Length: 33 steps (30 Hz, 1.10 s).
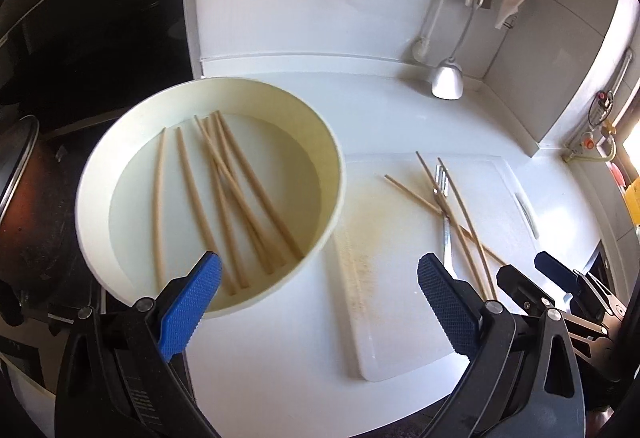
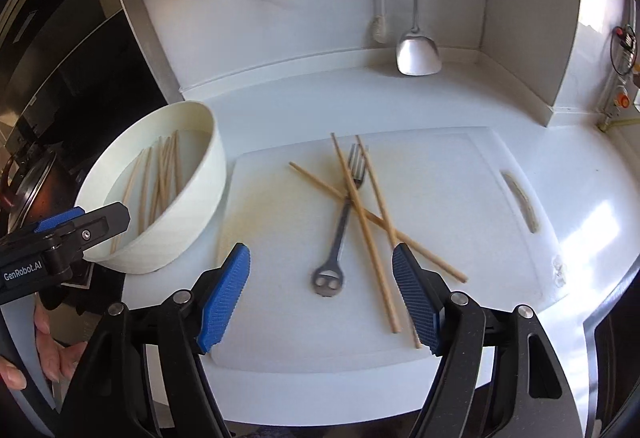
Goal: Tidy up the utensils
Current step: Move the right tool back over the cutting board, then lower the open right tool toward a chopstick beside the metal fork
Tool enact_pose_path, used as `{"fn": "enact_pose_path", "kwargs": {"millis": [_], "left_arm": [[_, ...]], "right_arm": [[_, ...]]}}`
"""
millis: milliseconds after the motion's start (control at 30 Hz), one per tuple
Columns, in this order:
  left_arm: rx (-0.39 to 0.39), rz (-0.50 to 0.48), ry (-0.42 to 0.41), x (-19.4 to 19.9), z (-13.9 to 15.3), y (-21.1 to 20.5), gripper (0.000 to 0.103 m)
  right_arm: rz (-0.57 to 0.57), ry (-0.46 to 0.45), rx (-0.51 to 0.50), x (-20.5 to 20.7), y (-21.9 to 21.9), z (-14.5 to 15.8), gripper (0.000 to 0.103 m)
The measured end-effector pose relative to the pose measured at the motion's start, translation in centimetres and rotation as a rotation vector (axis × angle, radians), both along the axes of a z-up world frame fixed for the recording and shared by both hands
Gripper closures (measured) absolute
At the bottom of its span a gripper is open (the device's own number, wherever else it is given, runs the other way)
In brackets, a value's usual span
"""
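Glossy white counter (image 2: 460, 105), round bowl (image 2: 192, 205), slender wooden chopsticks (image 2: 366, 234), steel fork (image 2: 344, 213).

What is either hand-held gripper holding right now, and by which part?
Nothing. Both the left hand-held gripper and right hand-held gripper are open and empty.

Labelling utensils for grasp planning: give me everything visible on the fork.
The fork looks like dull grey metal, one piece. Its tines point away toward the wall; its thin neck widens to a rounded handle end with cut-out holes, nearest the camera. It lies flat on the white cutting board, near its middle. Three chopsticks lie tangled with it, crossing the tines and neck, seemingly on top. Nothing grips it: the right tool is open, on the near side of it.
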<state>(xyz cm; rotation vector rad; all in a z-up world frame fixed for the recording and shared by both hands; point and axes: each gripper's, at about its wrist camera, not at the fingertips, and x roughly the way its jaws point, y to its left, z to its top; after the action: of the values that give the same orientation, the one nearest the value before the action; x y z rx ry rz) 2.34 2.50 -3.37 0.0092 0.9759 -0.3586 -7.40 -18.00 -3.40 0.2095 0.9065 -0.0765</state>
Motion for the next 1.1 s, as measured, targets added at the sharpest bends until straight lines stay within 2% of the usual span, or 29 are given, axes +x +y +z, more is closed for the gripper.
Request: {"fn": "enact_pose_path", "kwargs": {"millis": [200,333,400,567,833,967,1100], "left_arm": [[0.001,-0.001,0.034,-2.2,-0.8,-5.2,0.006],[-0.025,0.082,0.077,-3.7,-1.5,-7.8,0.006],[-0.044,0.119,0.093,-4.6,-1.9,-8.8,0.006],[0.003,0.232,0.100,-6.5,-2.6,-11.3,0.006],[0.062,0.311,0.059,-7.0,-3.3,-11.5,0.006],[0.078,0.311,0.017,-6.2,-4.6,-10.9,0.006],[0.087,0.307,0.003,-5.3,-6.2,-10.6,0.006]], "right_arm": [[-0.018,-0.030,0.010,-2.4,-6.1,-0.3,0.031],[0.066,0.024,0.076,-2.9,-9.6,-1.2,0.031],[0.093,0.008,0.069,-3.5,-10.9,-1.5,0.031],[0.171,0.015,0.076,-3.5,-13.6,-3.2,0.030],[0.204,0.006,0.104,-0.4,-14.1,-4.7,0.030],[0.192,-0.043,0.092,1.5,-13.0,-5.4,0.030],[0.181,-0.052,0.101,3.3,-11.8,-6.4,0.030]]}}
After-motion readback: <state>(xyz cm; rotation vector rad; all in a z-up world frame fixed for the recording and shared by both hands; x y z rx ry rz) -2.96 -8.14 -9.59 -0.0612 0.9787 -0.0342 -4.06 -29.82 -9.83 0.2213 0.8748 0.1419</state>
